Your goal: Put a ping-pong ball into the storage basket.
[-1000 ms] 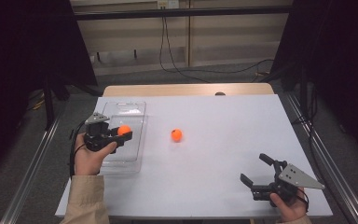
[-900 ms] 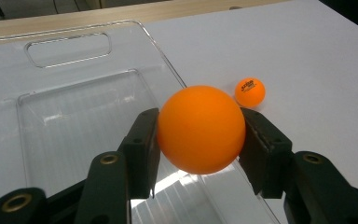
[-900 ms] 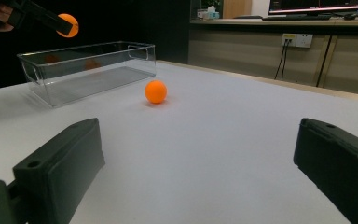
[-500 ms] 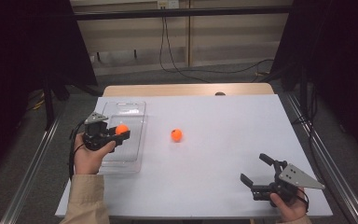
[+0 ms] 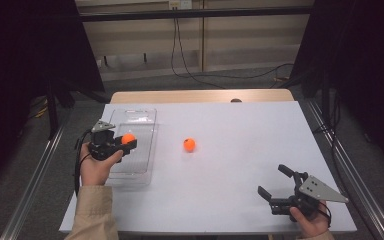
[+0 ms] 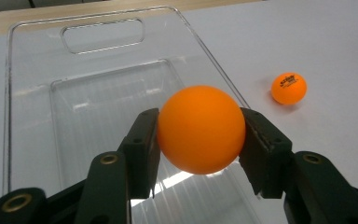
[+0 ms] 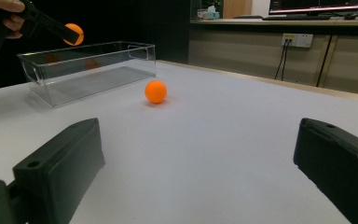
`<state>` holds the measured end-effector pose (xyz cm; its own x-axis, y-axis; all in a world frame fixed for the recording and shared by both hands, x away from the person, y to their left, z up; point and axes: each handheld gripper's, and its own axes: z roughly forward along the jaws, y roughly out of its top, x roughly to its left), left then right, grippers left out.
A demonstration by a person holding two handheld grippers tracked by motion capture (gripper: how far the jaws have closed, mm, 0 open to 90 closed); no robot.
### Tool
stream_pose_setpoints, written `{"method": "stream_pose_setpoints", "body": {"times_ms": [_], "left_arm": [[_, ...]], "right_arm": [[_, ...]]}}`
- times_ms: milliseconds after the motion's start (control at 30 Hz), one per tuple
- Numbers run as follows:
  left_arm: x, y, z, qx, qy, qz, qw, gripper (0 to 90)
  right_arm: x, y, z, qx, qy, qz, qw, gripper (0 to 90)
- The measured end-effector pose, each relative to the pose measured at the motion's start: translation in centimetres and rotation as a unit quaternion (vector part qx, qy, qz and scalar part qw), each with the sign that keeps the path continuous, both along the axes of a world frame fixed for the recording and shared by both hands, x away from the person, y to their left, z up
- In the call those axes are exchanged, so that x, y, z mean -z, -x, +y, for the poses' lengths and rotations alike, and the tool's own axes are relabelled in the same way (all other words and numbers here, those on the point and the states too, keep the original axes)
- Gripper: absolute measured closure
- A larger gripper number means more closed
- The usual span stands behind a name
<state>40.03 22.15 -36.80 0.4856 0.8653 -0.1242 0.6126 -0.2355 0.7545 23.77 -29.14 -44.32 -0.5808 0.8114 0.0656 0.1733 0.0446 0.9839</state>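
My left gripper [image 5: 124, 142] is shut on an orange ball [image 5: 128, 138], held above the clear plastic tray [image 5: 136, 116] at the table's left. In the left gripper view both jaws press on that ball [image 6: 200, 129] over the tray floor [image 6: 88, 102]. A second orange ball [image 5: 189, 145] lies on the white table, right of the tray; it is also in the left gripper view [image 6: 288, 87] and the right gripper view [image 7: 155, 91]. My right gripper [image 5: 276, 183] rests near the front right edge, open and empty. The right gripper view shows the left gripper [image 7: 58, 30] with its ball [image 7: 77, 31] above the tray [image 7: 93, 70].
The white table [image 5: 240, 125] has a wooden strip along its far edge. Metal rails run down both sides of it. Cables hang against the far wall.
The left gripper has drifted slightly left with its ball over the tray. The right gripper and the loose ball have not moved.
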Motion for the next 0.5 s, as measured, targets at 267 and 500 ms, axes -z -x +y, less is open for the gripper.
{"method": "stream_pose_setpoints", "body": {"times_ms": [267, 500], "left_arm": [[0.24, -0.12, 0.28, -0.007, 0.0, 0.0, 1.0, 51.0], [0.48, -0.27, 0.41, -0.012, -0.005, 0.002, 0.9999, 50.9]], "right_arm": [[0.01, 0.0, 0.04, -0.001, 0.0, 0.0, 1.0, 0.8], [0.02, -0.02, 0.07, -0.002, 0.0, 0.0, 1.0, 0.8]]}}
